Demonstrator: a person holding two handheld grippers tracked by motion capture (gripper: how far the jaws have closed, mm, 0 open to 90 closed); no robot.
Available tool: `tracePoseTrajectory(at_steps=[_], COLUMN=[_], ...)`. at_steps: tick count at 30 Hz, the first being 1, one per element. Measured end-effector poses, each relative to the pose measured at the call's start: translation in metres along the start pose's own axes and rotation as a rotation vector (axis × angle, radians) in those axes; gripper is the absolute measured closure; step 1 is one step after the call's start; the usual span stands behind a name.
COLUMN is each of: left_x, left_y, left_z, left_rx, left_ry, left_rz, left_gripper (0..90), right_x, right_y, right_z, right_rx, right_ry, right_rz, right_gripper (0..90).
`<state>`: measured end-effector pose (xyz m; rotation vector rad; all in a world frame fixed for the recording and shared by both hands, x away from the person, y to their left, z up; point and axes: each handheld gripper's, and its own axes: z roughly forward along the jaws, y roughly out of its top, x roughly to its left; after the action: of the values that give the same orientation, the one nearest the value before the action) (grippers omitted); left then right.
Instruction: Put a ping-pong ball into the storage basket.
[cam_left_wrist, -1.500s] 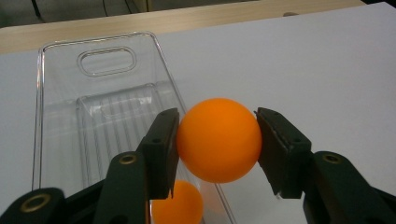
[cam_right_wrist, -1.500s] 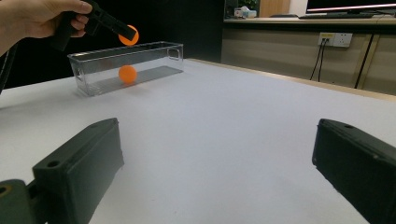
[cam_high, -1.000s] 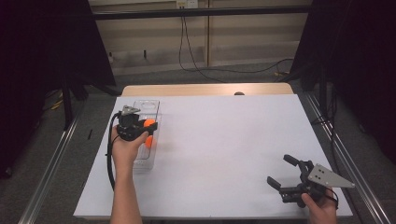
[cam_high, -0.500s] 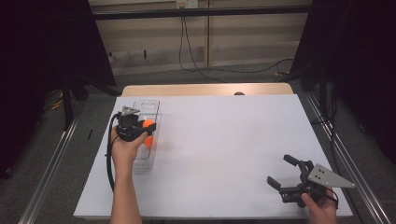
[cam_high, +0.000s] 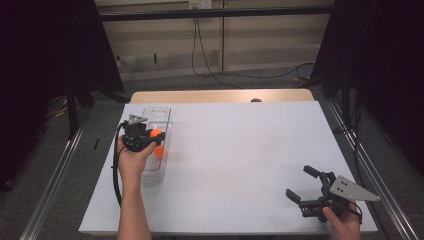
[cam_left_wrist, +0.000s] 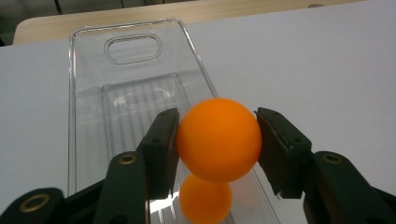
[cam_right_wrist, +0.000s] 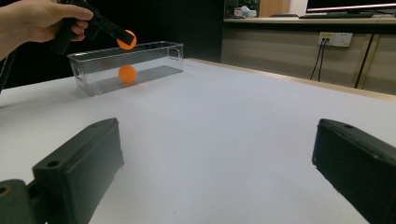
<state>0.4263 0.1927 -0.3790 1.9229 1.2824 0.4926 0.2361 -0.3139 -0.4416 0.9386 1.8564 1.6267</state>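
The orange ball (cam_left_wrist: 218, 139), smooth, matte and round like a table-tennis ball, was clamped between the jaws of the left gripper (cam_left_wrist: 217, 140), both black pads pressing its sides. It hung above the clear plastic bin (cam_left_wrist: 88, 93), over the near end, with a second orange ball (cam_left_wrist: 205, 200) lying on the bin's floor directly below it. The step in hand looked like dropping the held ball into the bin beside the first. The next move would probably call for lowering it a little inside the walls and then releasing the jaws, so the light ball would not bounce out.

The bin was long, narrow and transparent, with a ribbed floor, rounded corners and an oval handle cutout at its far end. It stood on the white, matte surface (cam_high: 240, 150) near its left edge.

The right gripper (cam_high: 306, 186) rested well apart at the near right corner, its jaws spread wide and holding nothing.
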Motion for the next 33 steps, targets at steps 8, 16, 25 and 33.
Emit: tracePoseTrajectory(at_steps=[8,16,25,33], left_x=[0.0028,0.0055,0.0073,0.0089], left_y=[-0.0014,-0.0047,-0.0069,-0.008], left_z=[0.0004,0.0045,0.0064,0.0063], left_rx=[0.01,0.021,0.018,0.014], left_ry=[0.026,0.038,0.052,0.062], left_rz=[0.003,-0.006,-0.012,-0.019], left_gripper=[50.9,50.9,50.8,50.6], right_x=[0.0001,0.0001,0.0002,0.0003], right_y=[0.0,0.0,0.0,0.0], right_z=[0.0,0.0,-0.0001,0.0], right_rx=[0.001,0.001,0.002,0.002], right_ry=[0.001,0.001,0.001,0.001], right_rz=[-0.001,-0.001,-0.001,-0.001], right_gripper=[1.3,1.4,1.3,1.3])
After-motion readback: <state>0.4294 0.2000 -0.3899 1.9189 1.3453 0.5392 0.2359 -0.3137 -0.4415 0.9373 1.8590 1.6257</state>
